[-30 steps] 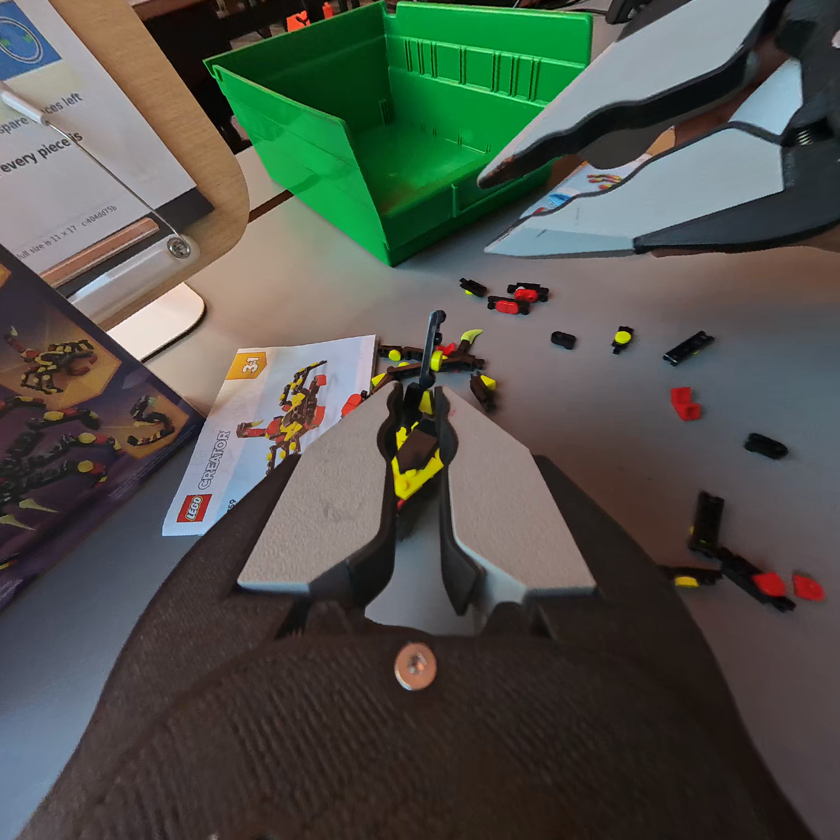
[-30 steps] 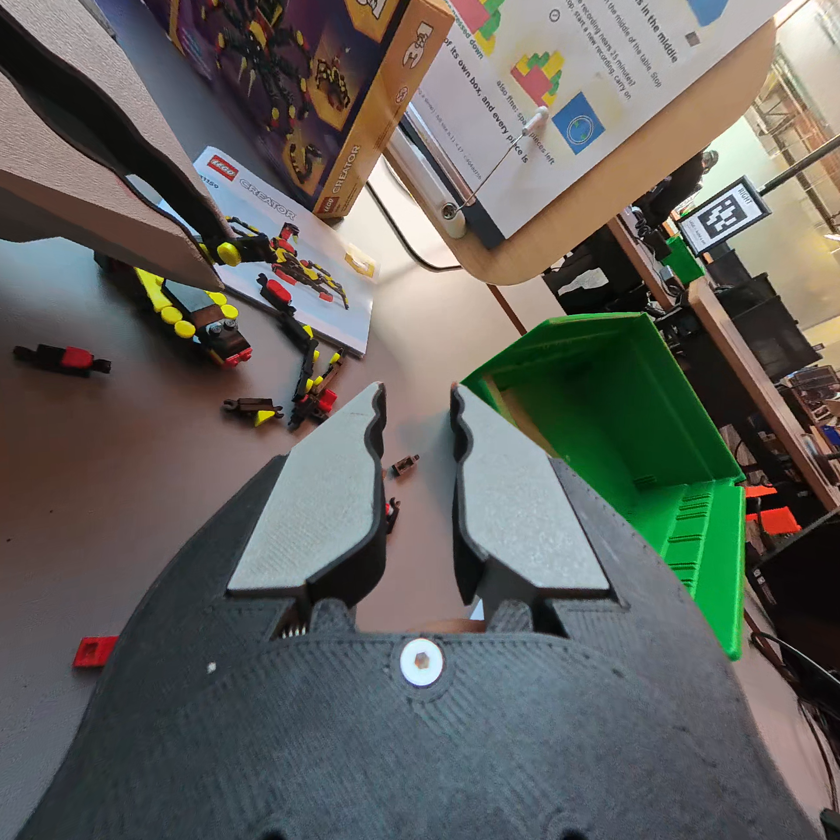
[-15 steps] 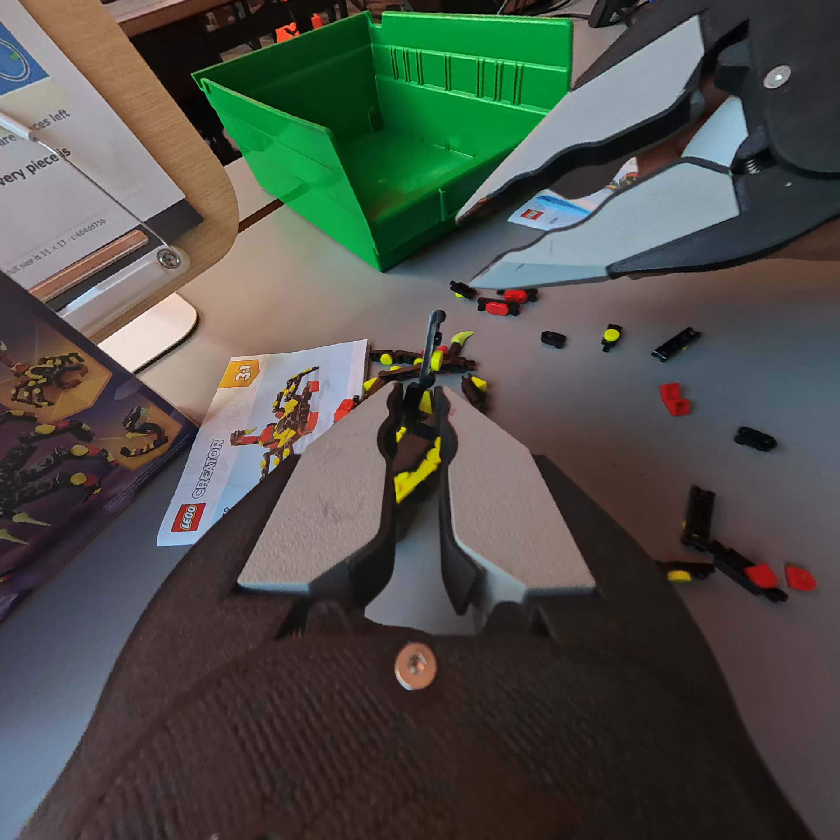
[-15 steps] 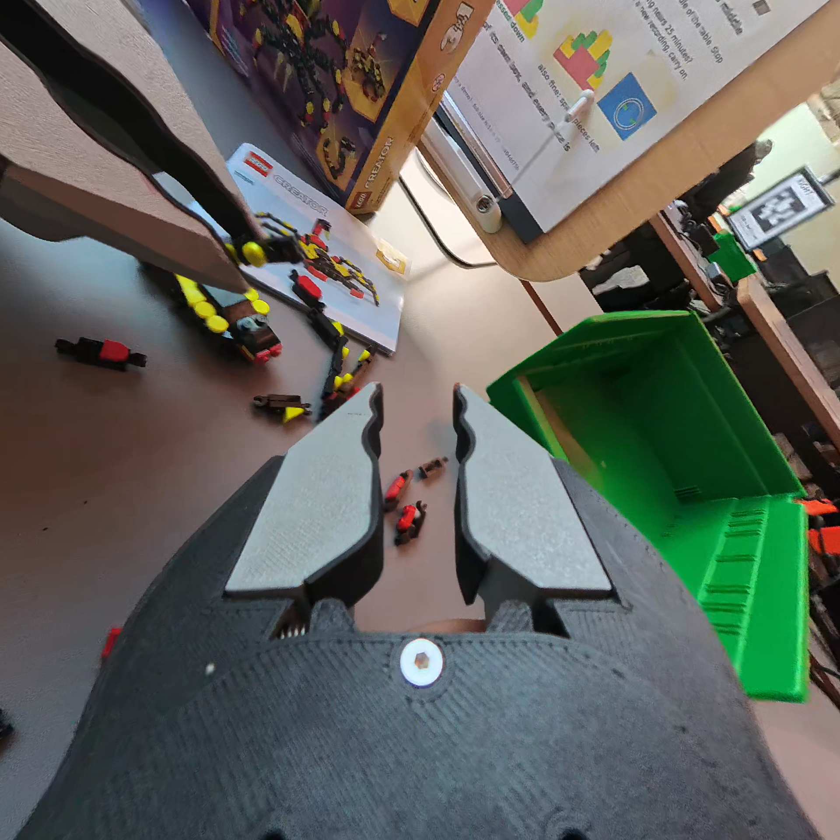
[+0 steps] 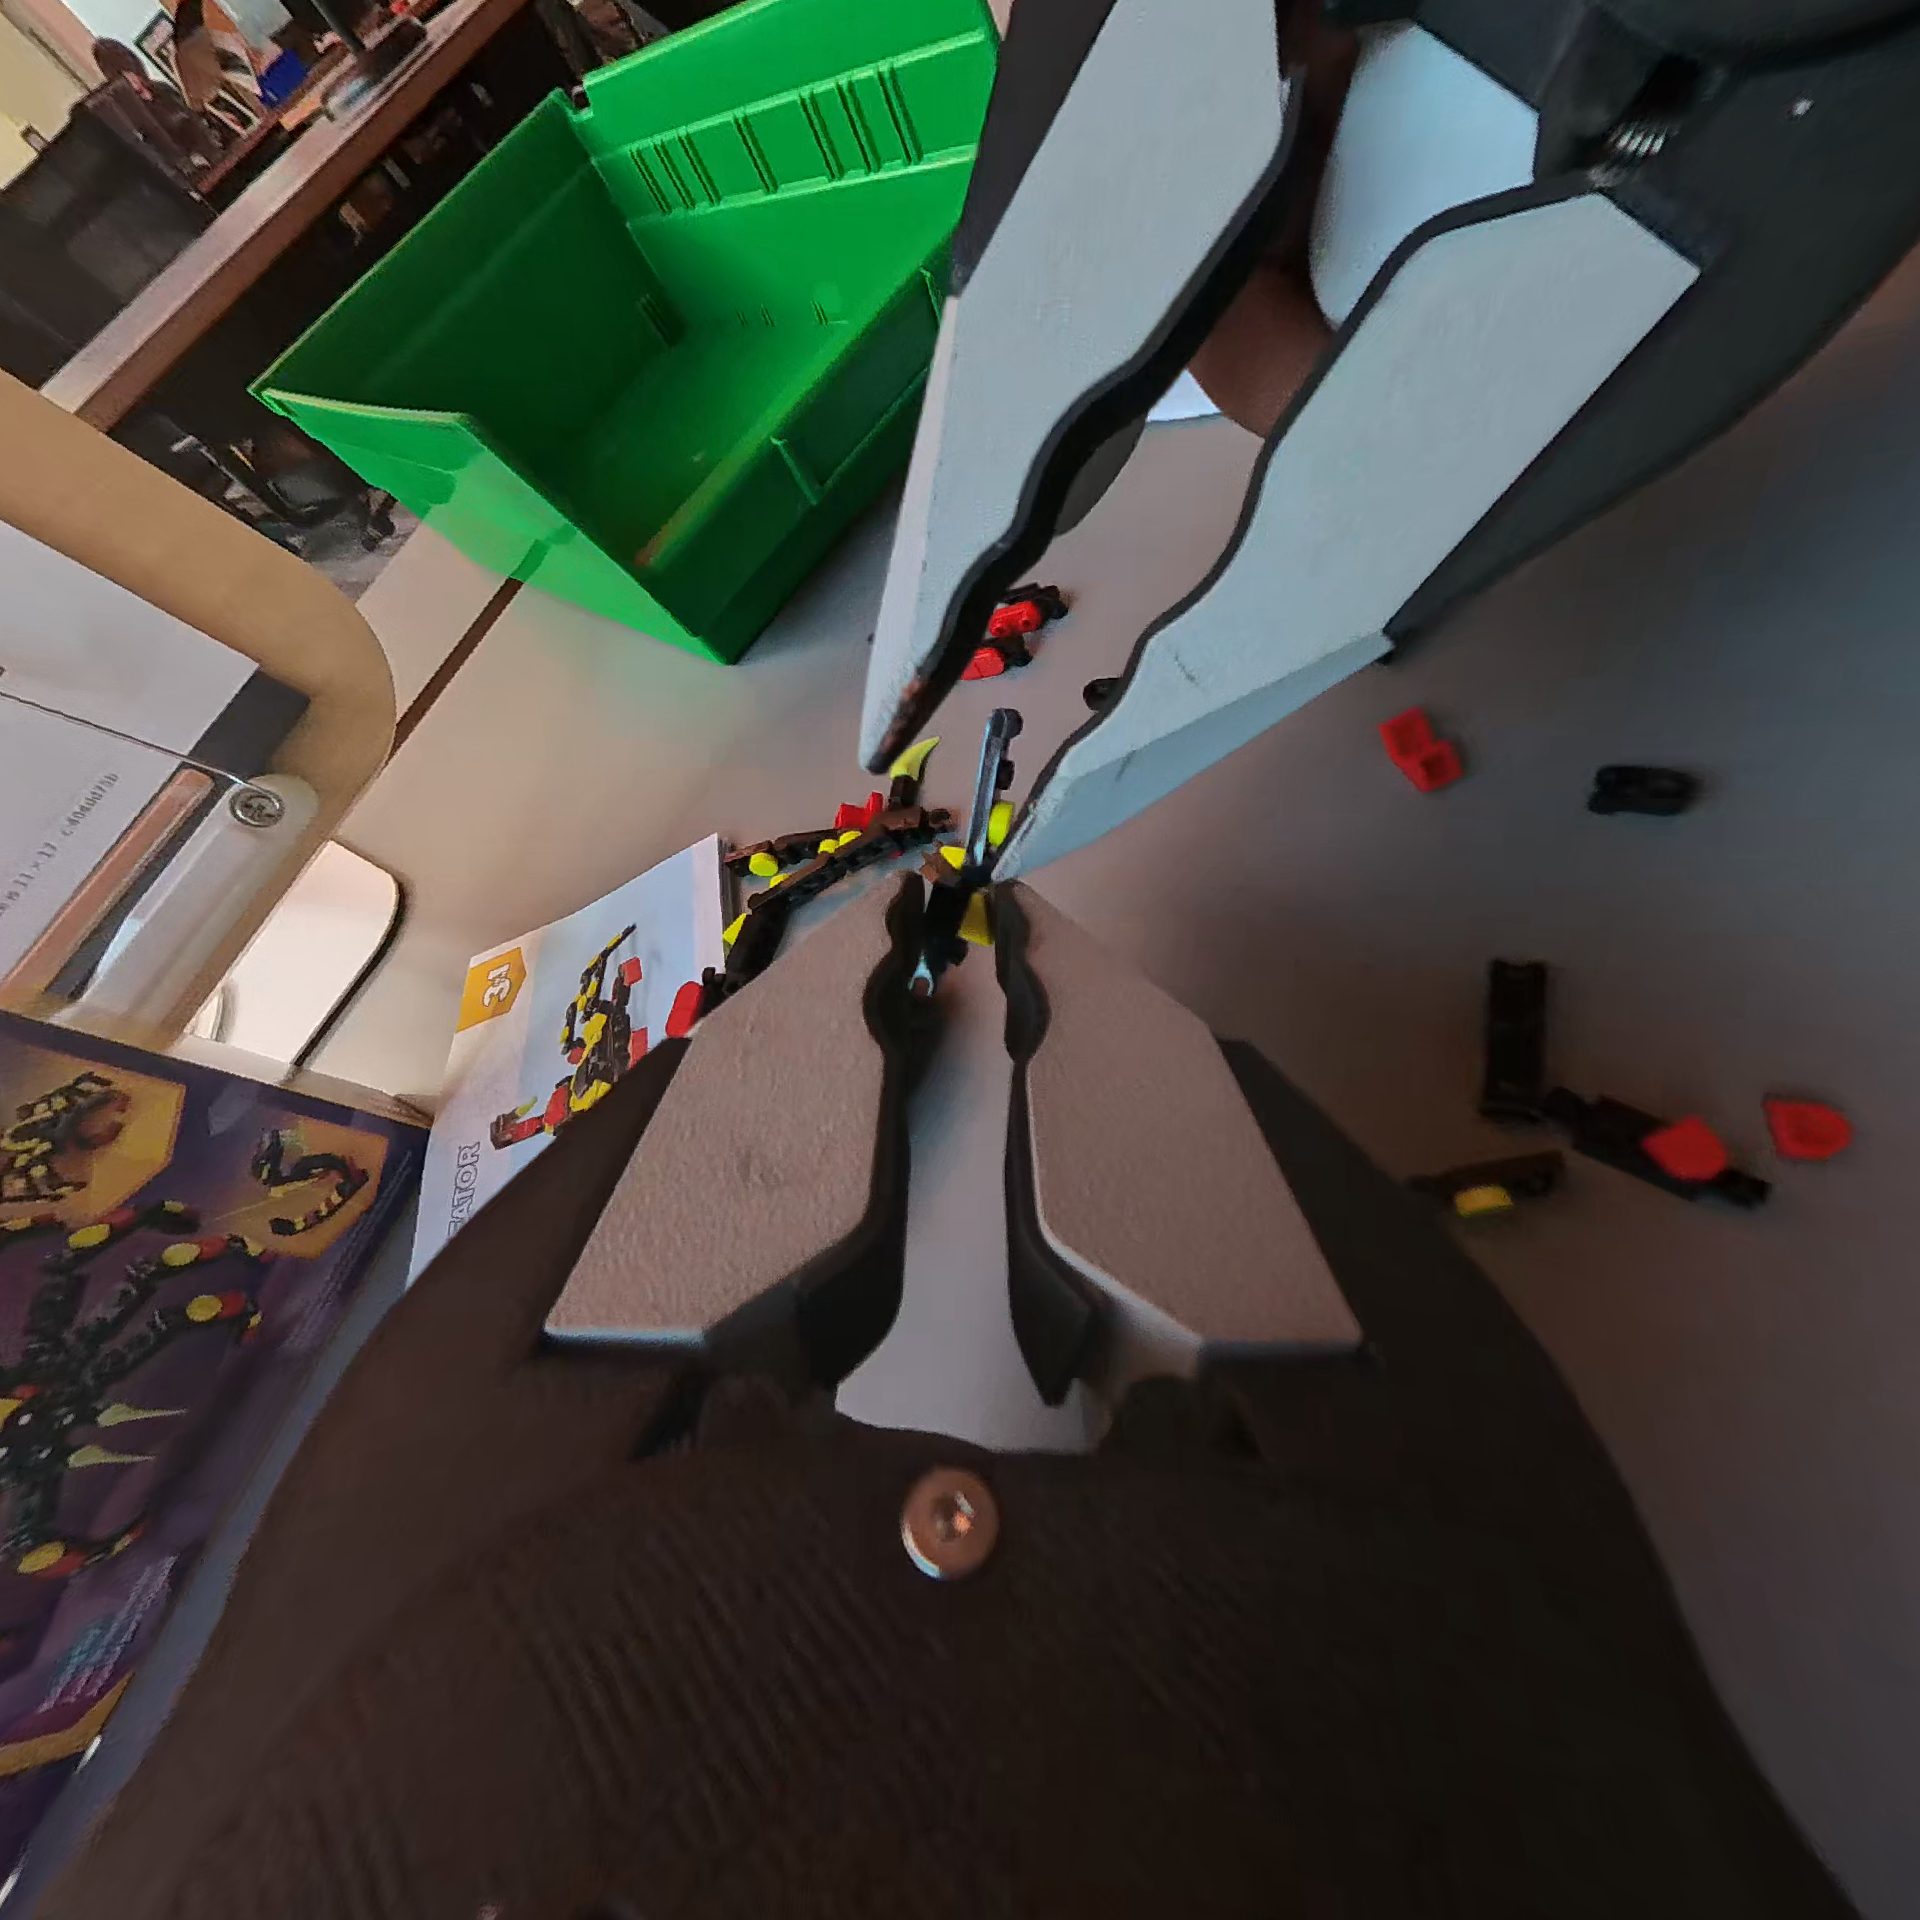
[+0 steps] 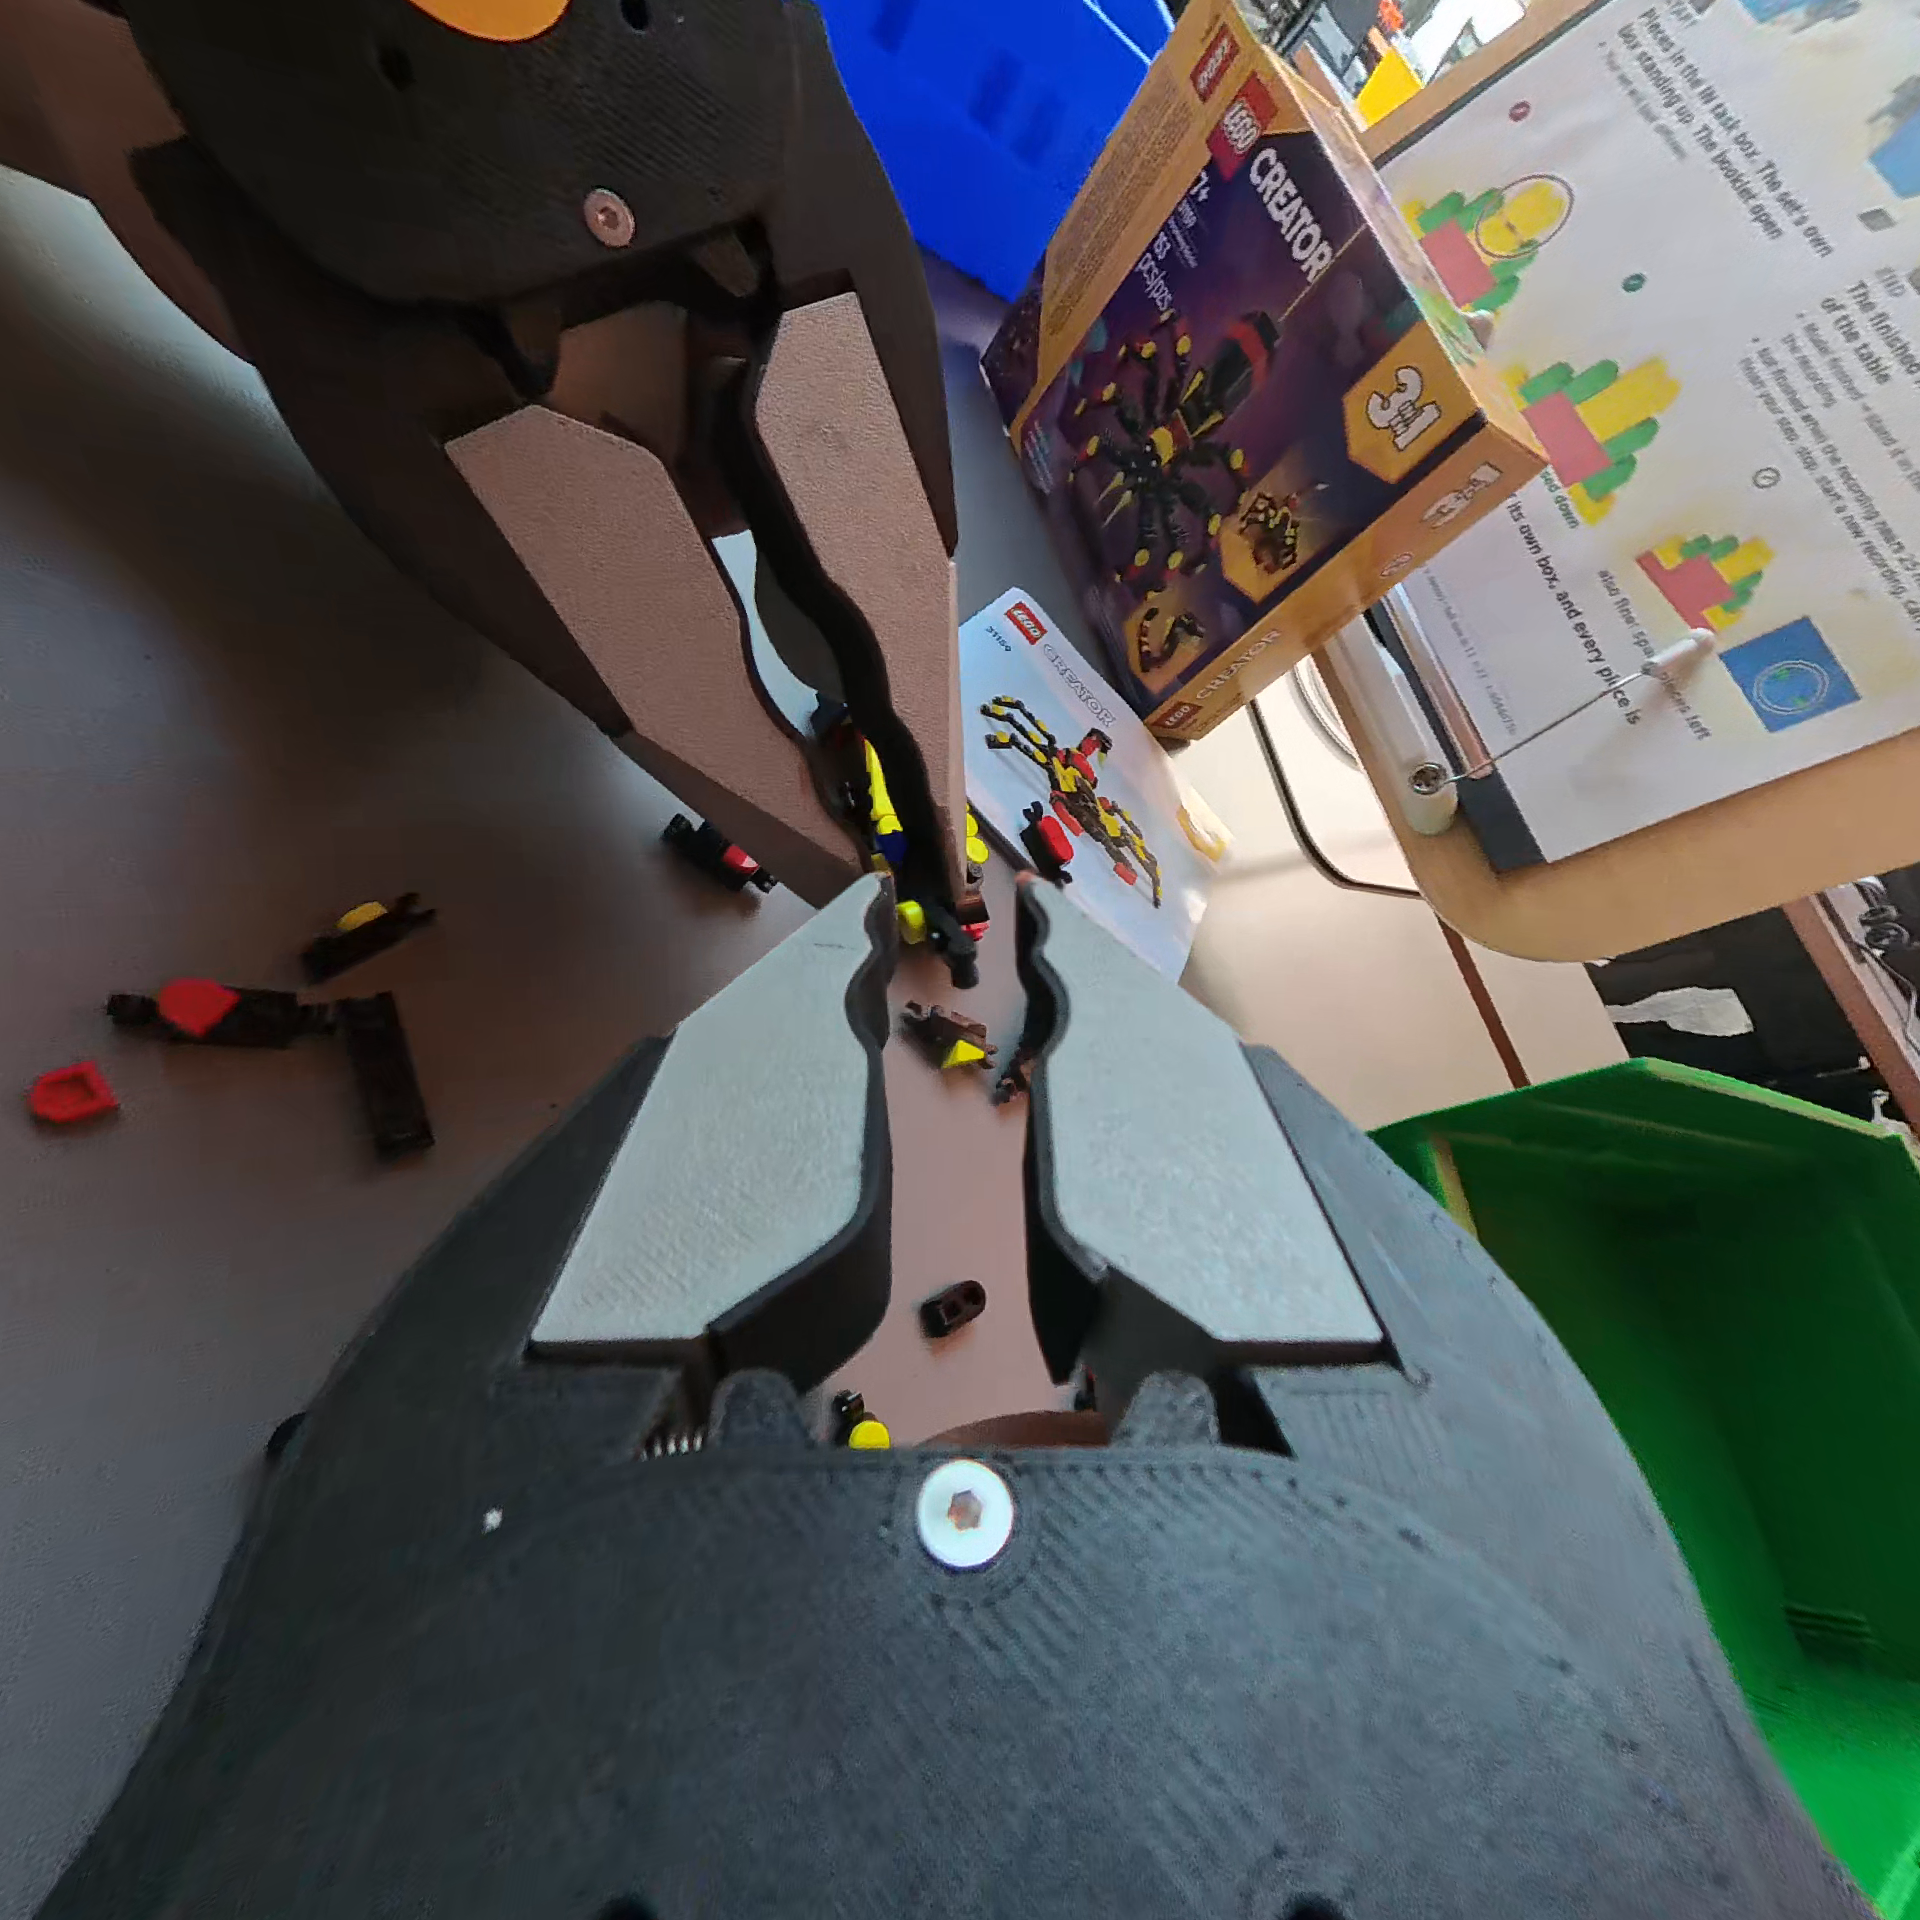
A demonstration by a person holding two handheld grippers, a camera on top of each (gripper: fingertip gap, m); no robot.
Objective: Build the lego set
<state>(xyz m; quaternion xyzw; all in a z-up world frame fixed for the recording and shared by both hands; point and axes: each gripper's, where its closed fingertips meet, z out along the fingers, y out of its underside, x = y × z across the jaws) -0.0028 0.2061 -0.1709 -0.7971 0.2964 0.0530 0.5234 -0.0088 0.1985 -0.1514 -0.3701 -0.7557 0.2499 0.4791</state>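
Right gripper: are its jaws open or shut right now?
Open. The right gripper shows a clear gap between its fingers, the table and loose brick pieces visible through it; nothing is clamped.

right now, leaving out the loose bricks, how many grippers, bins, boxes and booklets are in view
grippers: 2, left gripper and right gripper
bins: 2, green bin and blue bin
box: 1
booklet: 1
total: 6
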